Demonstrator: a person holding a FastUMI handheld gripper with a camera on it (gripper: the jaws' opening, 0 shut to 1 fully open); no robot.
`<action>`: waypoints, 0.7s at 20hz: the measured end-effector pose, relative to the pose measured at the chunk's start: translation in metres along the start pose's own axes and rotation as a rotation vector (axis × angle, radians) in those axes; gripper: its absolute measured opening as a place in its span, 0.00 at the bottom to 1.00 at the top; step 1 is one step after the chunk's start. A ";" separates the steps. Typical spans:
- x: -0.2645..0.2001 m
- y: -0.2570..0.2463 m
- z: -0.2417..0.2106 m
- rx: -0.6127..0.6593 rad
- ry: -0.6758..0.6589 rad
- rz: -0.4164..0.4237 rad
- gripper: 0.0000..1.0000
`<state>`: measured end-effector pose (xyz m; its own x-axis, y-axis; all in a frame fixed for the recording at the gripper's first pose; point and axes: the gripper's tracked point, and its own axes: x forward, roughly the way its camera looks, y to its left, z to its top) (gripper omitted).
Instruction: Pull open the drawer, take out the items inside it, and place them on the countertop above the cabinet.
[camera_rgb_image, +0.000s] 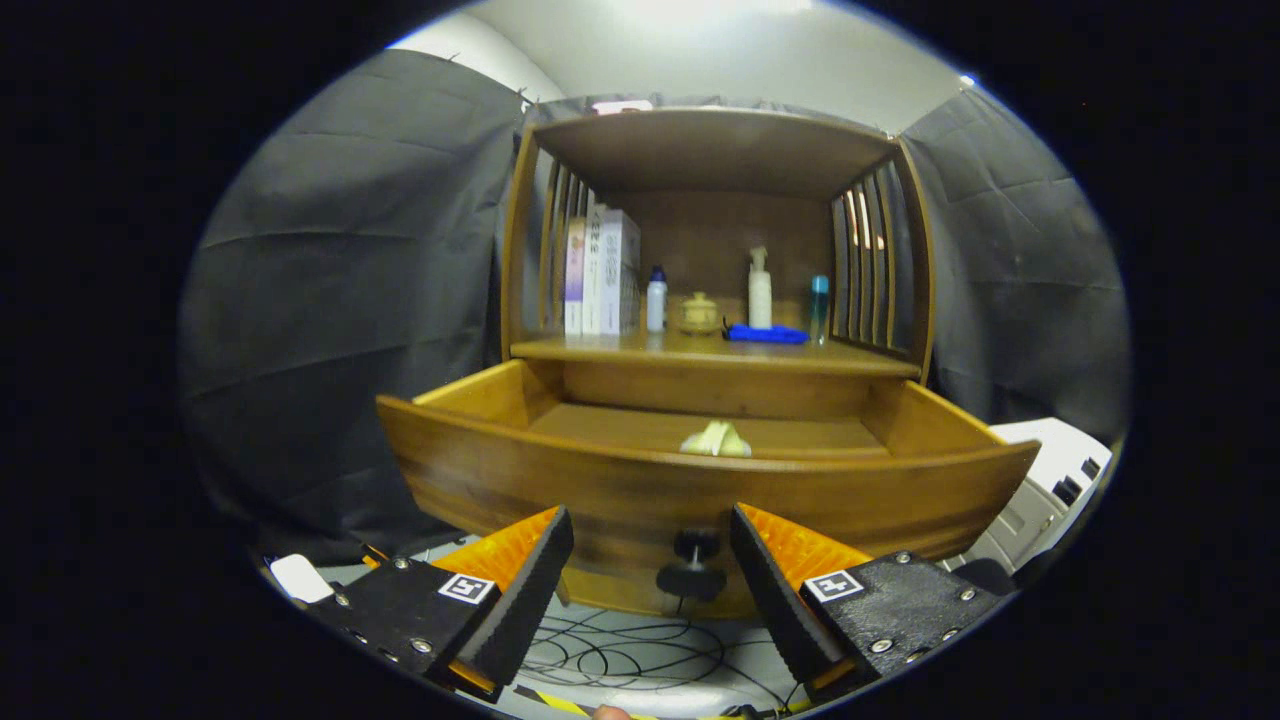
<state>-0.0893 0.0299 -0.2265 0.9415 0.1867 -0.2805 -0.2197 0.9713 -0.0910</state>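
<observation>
Gripper view: tool (650, 560) spread apart, knob (692, 565) between fingers; pale item (716, 440) in drawer (700, 490) beyond.

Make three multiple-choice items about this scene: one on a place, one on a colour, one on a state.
1. Where does the pale item lie?
A. in the drawer
B. on the countertop
C. on the floor

2. What colour is the cloth on the countertop?
A. red
B. blue
C. green

3. How is the gripper?
A. shut on the knob
B. shut on the cloth
C. open

Key: 1 A, it rests on the drawer's bottom; 2 B, it is plainly blue; 3 C, the fingers stand apart on either side of the knob.
</observation>
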 end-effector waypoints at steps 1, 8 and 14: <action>0.001 -0.002 0.017 -0.016 -0.014 -0.003 0.97; 0.035 -0.017 0.092 0.004 -0.021 -0.035 0.96; 0.082 -0.031 0.107 0.106 0.105 -0.081 0.96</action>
<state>0.0215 0.0311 -0.1444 0.9221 0.0964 -0.3747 -0.1110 0.9937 -0.0176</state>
